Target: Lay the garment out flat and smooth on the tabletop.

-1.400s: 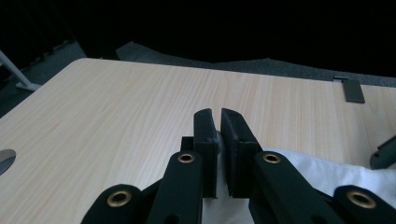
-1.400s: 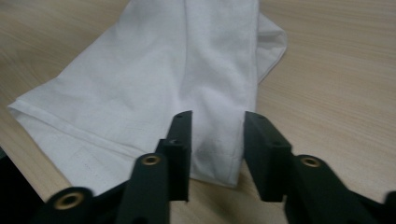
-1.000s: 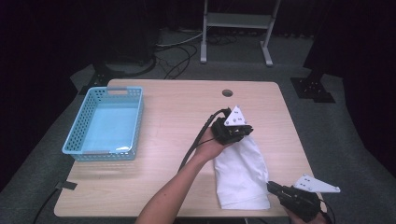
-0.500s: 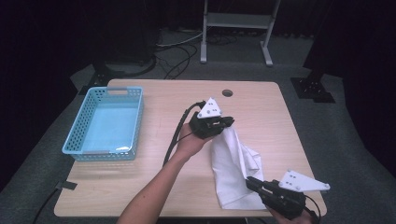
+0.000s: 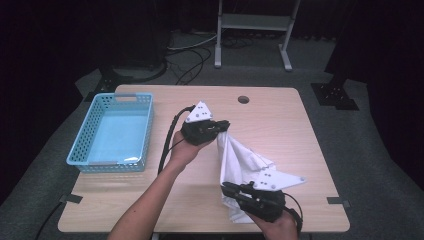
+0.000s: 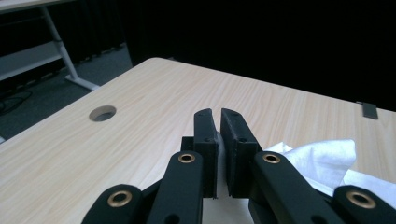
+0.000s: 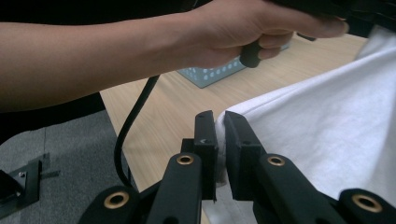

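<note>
While the left gripper (image 5: pixel 224 126) sits near the middle of the table (image 5: pixel 280 115) in the high view, its jaws are pressed nearly together on a corner of a white cloth (image 5: pixel 240 160), and the cloth hangs down from that grip in a loose, folded drape. In the left gripper view, the same jaws (image 6: pixel 219 140) stand close side by side with a thin strip of white fabric pinched between them, and more of the cloth (image 6: pixel 322 161) bunches just to their right over the pale wood. The right gripper (image 5: pixel 229 189) is at the near edge of the table, its jaws likewise almost closed on the lower edge of the cloth; the right gripper view shows the hem caught between them (image 7: pixel 219 140) and the white fabric (image 7: pixel 327 140) spreading away to the right. The cloth stretches between the two grips, partly lifted and partly resting on the tabletop right of centre. The person's left hand (image 5: pixel 182 150) and forearm reach in from the bottom. A light blue plastic basket (image 5: pixel 145 130) stands well apart at the table's left side. A round hole (image 5: pixel 243 99) lies near the far edge.
</note>
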`<action>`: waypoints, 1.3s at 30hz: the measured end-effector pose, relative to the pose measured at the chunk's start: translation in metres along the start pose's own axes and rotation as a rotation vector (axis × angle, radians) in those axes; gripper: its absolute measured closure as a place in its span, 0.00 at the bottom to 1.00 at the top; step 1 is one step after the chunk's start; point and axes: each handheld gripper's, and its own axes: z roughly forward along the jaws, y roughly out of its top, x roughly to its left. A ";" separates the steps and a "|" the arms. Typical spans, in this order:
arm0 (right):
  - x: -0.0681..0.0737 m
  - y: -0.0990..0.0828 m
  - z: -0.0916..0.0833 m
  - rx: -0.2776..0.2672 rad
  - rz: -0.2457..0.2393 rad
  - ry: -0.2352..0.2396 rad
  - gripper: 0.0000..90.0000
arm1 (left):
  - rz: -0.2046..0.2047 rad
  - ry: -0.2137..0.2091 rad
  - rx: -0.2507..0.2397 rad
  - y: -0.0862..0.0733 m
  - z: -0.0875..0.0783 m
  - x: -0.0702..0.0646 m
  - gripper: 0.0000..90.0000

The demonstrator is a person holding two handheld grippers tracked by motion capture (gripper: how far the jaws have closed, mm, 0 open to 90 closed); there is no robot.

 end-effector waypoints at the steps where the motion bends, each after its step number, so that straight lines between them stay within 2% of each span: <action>1: 0.002 0.002 0.005 0.008 -0.004 0.005 0.93 | -0.003 0.004 0.007 -0.002 -0.001 0.002 0.94; 6: 0.003 0.005 0.033 0.045 0.000 0.030 0.93 | -0.018 0.027 0.036 -0.011 -0.004 0.009 0.94; 12: 0.004 -0.004 0.066 0.114 0.004 0.040 0.93 | -0.020 0.052 0.076 -0.025 -0.003 0.013 0.94; 17: 0.005 -0.014 0.086 0.151 0.014 0.055 0.93 | -0.025 0.086 0.119 -0.035 -0.008 0.015 0.94; 24: 0.010 -0.023 0.111 0.213 0.009 0.083 0.92 | -0.008 0.136 0.181 -0.051 -0.015 0.012 0.93; 28: 0.013 -0.028 0.124 0.249 0.003 0.093 0.92 | -0.021 0.161 0.176 -0.059 -0.021 0.014 0.89; 31: 0.015 -0.031 0.133 0.272 -0.001 0.101 0.92 | -0.042 0.177 0.153 -0.062 -0.027 0.016 0.86; 34: 0.019 -0.034 0.142 0.298 -0.008 0.108 0.91 | -0.045 0.187 0.126 -0.063 -0.033 0.017 0.83; 39: 0.024 -0.035 0.151 0.308 -0.014 0.114 0.83 | -0.045 0.189 0.098 -0.060 -0.040 0.016 0.78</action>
